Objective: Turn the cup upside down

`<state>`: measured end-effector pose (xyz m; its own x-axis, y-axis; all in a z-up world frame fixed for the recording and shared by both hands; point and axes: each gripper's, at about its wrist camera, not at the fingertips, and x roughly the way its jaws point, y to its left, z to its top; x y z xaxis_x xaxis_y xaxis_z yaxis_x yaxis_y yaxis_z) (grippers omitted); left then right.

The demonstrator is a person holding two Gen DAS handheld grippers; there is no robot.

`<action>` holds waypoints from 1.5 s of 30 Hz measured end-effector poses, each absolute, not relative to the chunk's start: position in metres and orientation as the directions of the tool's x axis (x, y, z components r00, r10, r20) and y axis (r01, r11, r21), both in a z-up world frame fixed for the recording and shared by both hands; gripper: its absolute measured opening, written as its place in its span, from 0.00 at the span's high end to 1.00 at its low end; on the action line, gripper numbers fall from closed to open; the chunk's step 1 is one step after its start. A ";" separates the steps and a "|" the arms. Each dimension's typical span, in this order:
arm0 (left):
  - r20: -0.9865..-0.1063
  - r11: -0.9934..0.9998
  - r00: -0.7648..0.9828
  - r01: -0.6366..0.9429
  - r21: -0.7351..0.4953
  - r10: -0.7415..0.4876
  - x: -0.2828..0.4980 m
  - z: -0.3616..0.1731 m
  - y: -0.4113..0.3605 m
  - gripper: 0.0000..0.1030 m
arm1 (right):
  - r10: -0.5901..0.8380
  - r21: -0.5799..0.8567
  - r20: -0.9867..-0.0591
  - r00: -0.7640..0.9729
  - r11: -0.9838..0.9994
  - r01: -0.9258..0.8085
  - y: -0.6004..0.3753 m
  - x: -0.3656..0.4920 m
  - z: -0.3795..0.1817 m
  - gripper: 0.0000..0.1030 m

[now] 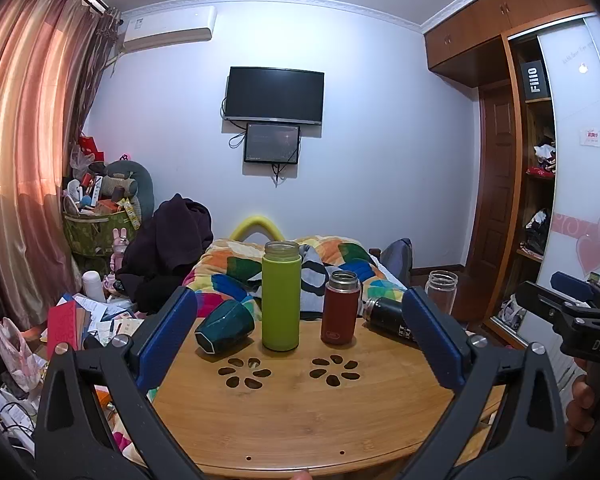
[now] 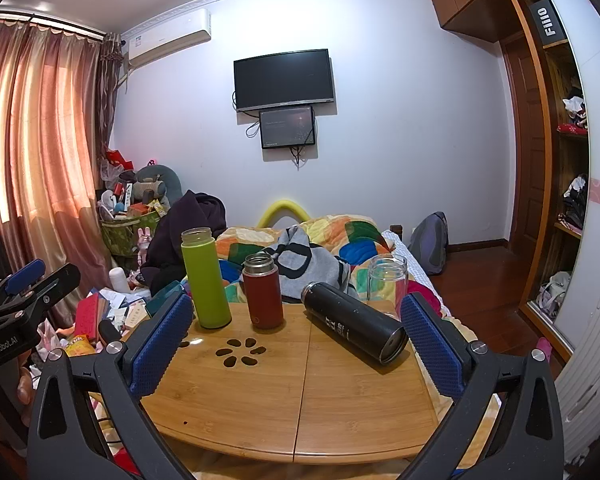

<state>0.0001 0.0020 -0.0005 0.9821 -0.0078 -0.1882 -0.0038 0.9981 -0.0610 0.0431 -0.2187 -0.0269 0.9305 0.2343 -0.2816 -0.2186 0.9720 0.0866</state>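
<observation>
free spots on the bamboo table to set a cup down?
Bare: near half of the bamboo table, this side of the flower cutouts. Crowded: far edge, with dark green cup, green flask, red flask, black flask, glass jar.

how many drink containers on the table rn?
5: dark green cup on its side far left, green bottle upright, red flask upright, black flask lying down, clear jar upright far right.

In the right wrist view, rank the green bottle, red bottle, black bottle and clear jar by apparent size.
1. Black bottle, lying nearest the camera, so unsure against green.
2. Green bottle.
3. Red bottle.
4. Clear jar, partly hidden.
</observation>
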 end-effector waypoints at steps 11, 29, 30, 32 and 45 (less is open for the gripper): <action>-0.186 0.998 0.982 0.000 -0.057 -0.010 -0.003 0.003 -0.003 0.00 | 0.235 0.087 -0.280 0.931 0.972 -0.219 -0.218 0.042 -0.025 0.00; -0.186 0.998 0.982 0.007 -0.058 -0.018 -0.005 0.006 -0.003 0.00 | 0.234 0.085 -0.278 0.932 0.972 -0.218 -0.220 0.043 -0.025 0.00; -0.186 0.998 0.982 0.008 -0.058 -0.019 -0.006 0.005 -0.003 0.00 | 0.234 0.086 -0.277 0.932 0.972 -0.218 -0.220 0.043 -0.026 0.00; -0.186 0.998 0.982 0.009 -0.058 -0.020 -0.006 0.006 -0.003 0.00 | 0.235 0.087 -0.277 0.932 0.972 -0.220 -0.220 0.043 -0.026 0.00; -0.186 0.998 0.982 0.010 -0.058 -0.021 -0.006 0.006 -0.004 0.00 | 0.236 0.087 -0.278 0.931 0.972 -0.220 -0.220 0.045 -0.027 0.00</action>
<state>-0.0065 -0.0036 0.0061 0.9824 -0.0206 -0.1858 0.0101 0.9983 -0.0575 0.0448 -0.2200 -0.0266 0.9314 0.2357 -0.2775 -0.2201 0.9716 0.0866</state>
